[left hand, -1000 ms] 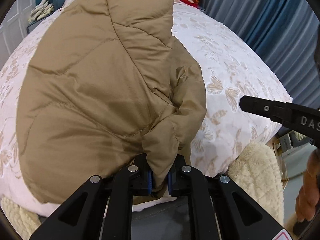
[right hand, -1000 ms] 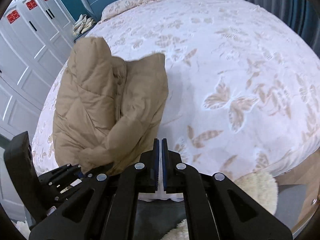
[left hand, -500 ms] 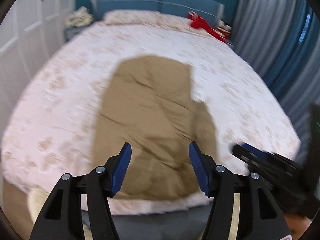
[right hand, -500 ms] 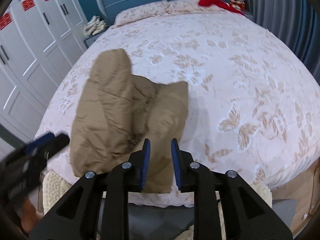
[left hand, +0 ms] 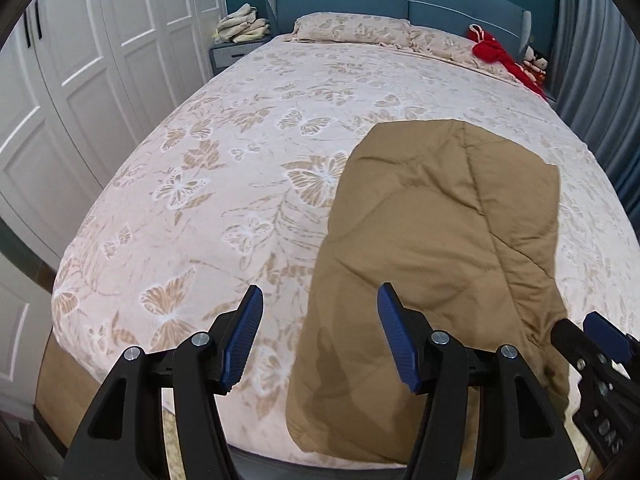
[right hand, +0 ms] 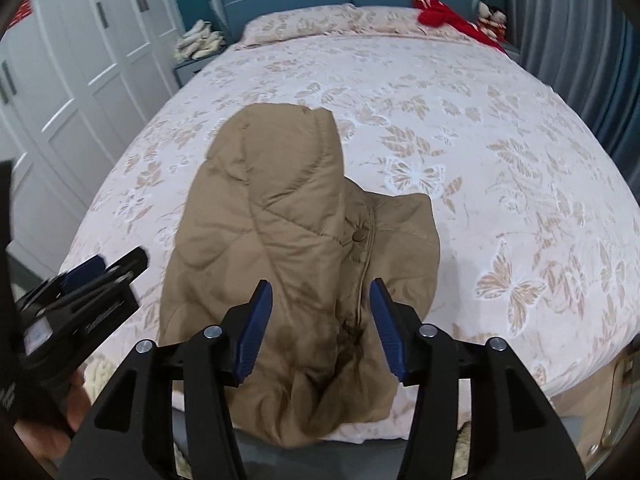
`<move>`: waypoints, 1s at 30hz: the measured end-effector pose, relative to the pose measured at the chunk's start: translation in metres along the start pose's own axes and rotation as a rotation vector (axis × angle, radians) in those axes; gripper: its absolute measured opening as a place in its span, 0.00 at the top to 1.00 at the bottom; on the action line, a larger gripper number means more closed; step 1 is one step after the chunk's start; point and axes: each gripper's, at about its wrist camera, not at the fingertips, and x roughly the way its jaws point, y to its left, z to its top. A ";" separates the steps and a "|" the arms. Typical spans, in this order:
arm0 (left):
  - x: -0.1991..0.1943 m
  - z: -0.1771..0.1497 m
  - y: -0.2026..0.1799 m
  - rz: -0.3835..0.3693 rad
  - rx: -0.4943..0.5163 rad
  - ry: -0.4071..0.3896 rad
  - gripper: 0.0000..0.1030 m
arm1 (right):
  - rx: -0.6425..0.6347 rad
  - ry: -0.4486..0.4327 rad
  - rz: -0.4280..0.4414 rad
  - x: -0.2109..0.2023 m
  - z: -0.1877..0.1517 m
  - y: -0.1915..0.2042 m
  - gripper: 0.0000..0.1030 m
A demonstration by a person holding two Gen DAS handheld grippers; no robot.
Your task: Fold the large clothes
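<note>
**Both grippers spread, off the tan jacket**

Left gripper (left hand: pixel 320 336) hovers over the near edge of the bed (left hand: pixel 248 152), jaws wide apart, nothing btwn them; its right blue pad (left hand: pixel 396 344) overlaps the jacket's left side in view, contact can't be told. Right gripper (right hand: pixel 320 328) sits above the jacket's near end, jaws also wide apart, holding nothing. Each tool shows at the edge of the other's cam: right gripper at lower right in the left wrist view, left gripper at left in the right wrist view w/ the person's hand (right hand: pixel 60 412) under it.

Tan quilted jacket (left hand: pixel 440 248) lies folded into a long bundle on the bed's near part, running toward the headboard (left hand: pixel 400 0). 1 snap button (right hand: pixel 359 235) shows beside a seam; near end is rumpled and hangs a bit over the bed edge.

Around: butterfly-print cover, pillow (left hand: pixel 352 28), red garment (left hand: pixel 496 52) far right, white wardrobe (left hand: pixel 80 72) left, curtain (left hand: pixel 596 64) right, nightstand (left hand: pixel 236 50) w/ folded cloths.
</note>
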 end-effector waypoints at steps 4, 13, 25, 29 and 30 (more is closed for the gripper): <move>0.010 0.006 0.000 0.008 0.005 0.011 0.44 | 0.071 0.053 0.013 0.027 0.007 -0.007 0.52; 0.026 0.011 -0.008 0.007 0.025 0.039 0.44 | 0.102 0.096 0.040 0.061 0.006 -0.019 0.95; 0.054 0.003 -0.049 -0.001 0.080 0.066 0.46 | 0.200 0.151 -0.065 0.089 -0.022 -0.076 1.00; 0.058 0.006 -0.048 -0.009 0.078 0.073 0.46 | 0.230 0.056 -0.029 0.054 -0.012 -0.078 0.97; 0.060 0.007 -0.047 -0.012 0.076 0.075 0.46 | 0.233 0.040 0.001 0.046 -0.007 -0.077 0.92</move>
